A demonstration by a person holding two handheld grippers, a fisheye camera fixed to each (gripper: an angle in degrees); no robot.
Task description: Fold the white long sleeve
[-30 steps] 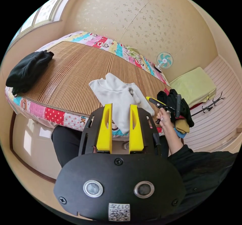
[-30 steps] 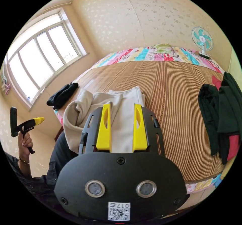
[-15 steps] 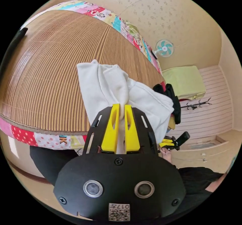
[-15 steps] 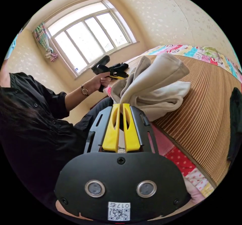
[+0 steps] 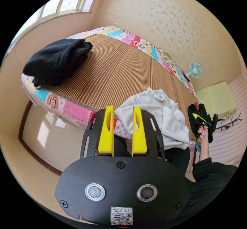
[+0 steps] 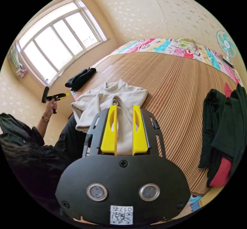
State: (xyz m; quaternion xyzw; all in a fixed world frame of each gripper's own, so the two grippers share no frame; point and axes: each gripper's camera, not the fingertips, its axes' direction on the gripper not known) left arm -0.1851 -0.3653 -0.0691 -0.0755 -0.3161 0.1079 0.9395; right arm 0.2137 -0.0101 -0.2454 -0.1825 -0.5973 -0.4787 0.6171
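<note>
In the left gripper view, the left gripper is sitting at lower centre with its 2 yellow jaws spread apart, gripping nothing. Just beyond its tips, the white long sleeve is lying crumpled at the mat's near edge, right of centre. A black garment is resting at upper left on the woven mat. At the right edge, a hand is holding the right gripper.

In the right gripper view, the right gripper is showing its jaws parted, empty, over the white long sleeve at centre. Dark clothes are piling at the right.
</note>
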